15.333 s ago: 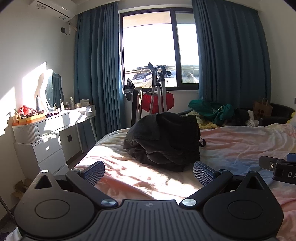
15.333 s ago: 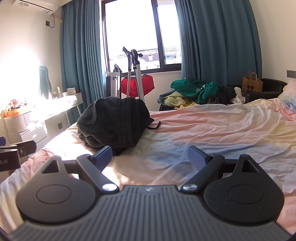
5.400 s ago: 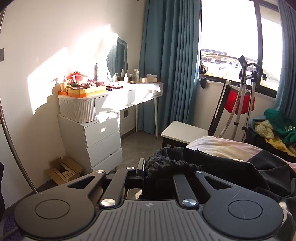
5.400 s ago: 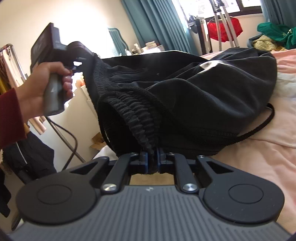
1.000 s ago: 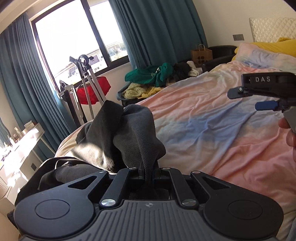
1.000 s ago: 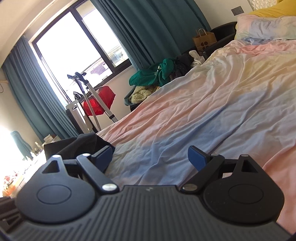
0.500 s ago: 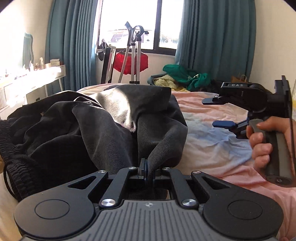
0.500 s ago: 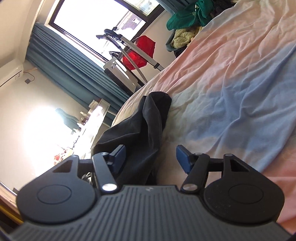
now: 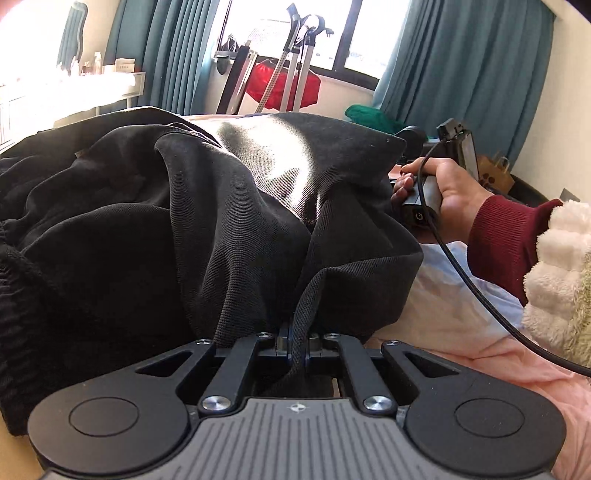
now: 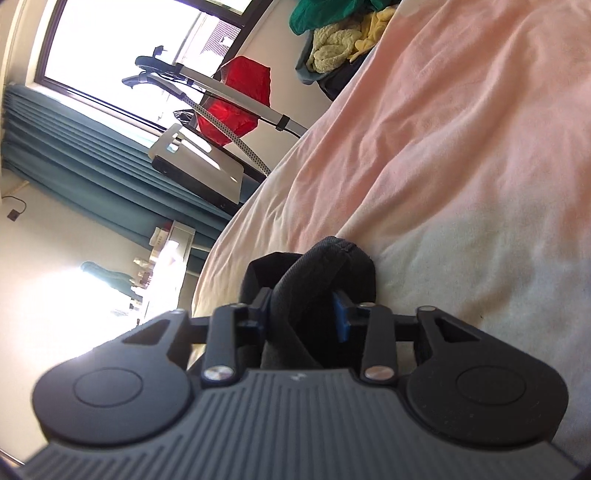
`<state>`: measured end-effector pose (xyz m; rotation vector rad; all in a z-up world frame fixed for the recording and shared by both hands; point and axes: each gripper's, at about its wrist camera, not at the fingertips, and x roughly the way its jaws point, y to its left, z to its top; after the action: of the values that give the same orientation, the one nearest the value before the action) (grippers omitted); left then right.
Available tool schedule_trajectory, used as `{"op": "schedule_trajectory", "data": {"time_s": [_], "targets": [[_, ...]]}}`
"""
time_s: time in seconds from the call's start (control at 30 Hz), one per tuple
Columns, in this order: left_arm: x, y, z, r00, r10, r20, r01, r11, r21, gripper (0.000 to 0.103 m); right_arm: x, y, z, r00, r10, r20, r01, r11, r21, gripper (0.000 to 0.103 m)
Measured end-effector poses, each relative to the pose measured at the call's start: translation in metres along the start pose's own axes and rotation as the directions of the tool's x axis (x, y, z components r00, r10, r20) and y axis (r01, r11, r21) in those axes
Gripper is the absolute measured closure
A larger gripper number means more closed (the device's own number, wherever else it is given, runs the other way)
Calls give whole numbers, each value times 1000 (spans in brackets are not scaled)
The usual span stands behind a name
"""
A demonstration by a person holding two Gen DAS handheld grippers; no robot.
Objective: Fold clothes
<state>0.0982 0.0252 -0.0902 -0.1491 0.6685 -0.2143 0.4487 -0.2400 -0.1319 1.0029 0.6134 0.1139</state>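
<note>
Left gripper (image 9: 295, 345): jaws closed tight on a hem fold of the black knit garment (image 9: 184, 229). The garment lies heaped on the pink and pale blue bedsheet (image 10: 461, 166), bulk spread to the left of the grip, one sunlit panel raised at the middle.

Right gripper (image 10: 304, 314): jaws closing, a thick rolled edge of the same black garment between the blue pads (image 10: 341, 321); the cloth fills the gap and both pads appear to press it. In the left wrist view the person's right hand (image 9: 443, 188) grips that tool's handle just past the garment's far right corner; a dark red ribbed cuff (image 9: 506, 236) and white fleece sleeve (image 9: 557, 266) follow, with a black cable (image 9: 476, 291) trailing over the sheet.

Containers: a brown paper bag (image 9: 495, 175) by the teal curtains (image 9: 472, 74); contents not visible. A loose pile of green and yellow clothes (image 10: 340, 33) sits beyond the bed's edge; its support cannot be told.

Surroundings: a garment steamer stand with a red item (image 10: 236, 99) hanging, in front of the window (image 9: 280, 26). White dressing table (image 9: 110, 85), washed out by sun.
</note>
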Motion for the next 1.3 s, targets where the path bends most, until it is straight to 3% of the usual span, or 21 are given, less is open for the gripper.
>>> {"op": "schedule_trajectory", "data": {"time_s": [0.1,0.2,0.4,0.5,0.6,0.67,0.73,0.77,0.8,0.87,0.93,1.1,1.23,1.3], "targets": [[-5,3,1,1000,-28,3,29,999,-17,98,-7,16,2,996,-60,63,67,991,-119,96],[-17,4,5,997,-72,21,73,997,-28,98,-42,29,13,980,-102,173,127,982,-138,96],[-41,-8,2,986,-146,84,142,989,51,97,-164,51,38,904,-137,404,271,916,-295,96],[-50,-14,-2,977,-180,109,172,982,79,96,-240,28,40,863,-164,478,319,910,-265,96],[-56,-17,-7,970,-221,104,220,975,27,91,-305,-14,27,822,-251,511,379,911,-162,96],[-59,-22,-12,968,-231,96,229,973,37,90,-336,-42,13,778,-369,509,486,867,-114,95],[-60,-30,-18,972,-218,86,212,975,72,86,-356,-72,1,758,-467,456,556,828,-77,95],[-60,-35,-20,974,-214,76,207,974,88,86,-364,-91,-3,772,-493,402,547,837,-22,95],[-60,-40,-22,975,-211,68,203,973,107,85,-369,-109,-4,799,-497,337,511,858,54,95],[-63,-49,-29,982,-178,69,165,973,160,84,-375,-134,-8,858,-444,257,413,895,168,95],[-66,-55,-37,988,-138,67,122,972,201,83,-378,-146,-16,889,-396,228,353,912,208,94],[-73,-60,-51,995,-81,62,63,967,246,77,-382,-145,-20,896,-388,214,365,920,142,93],[-79,-58,-53,995,-80,64,62,967,247,76,-387,-153,-22,906,-365,212,316,920,233,91],[-79,-56,-51,995,-82,64,64,969,240,76,-385,-161,-26,903,-376,210,314,909,275,82]]}}
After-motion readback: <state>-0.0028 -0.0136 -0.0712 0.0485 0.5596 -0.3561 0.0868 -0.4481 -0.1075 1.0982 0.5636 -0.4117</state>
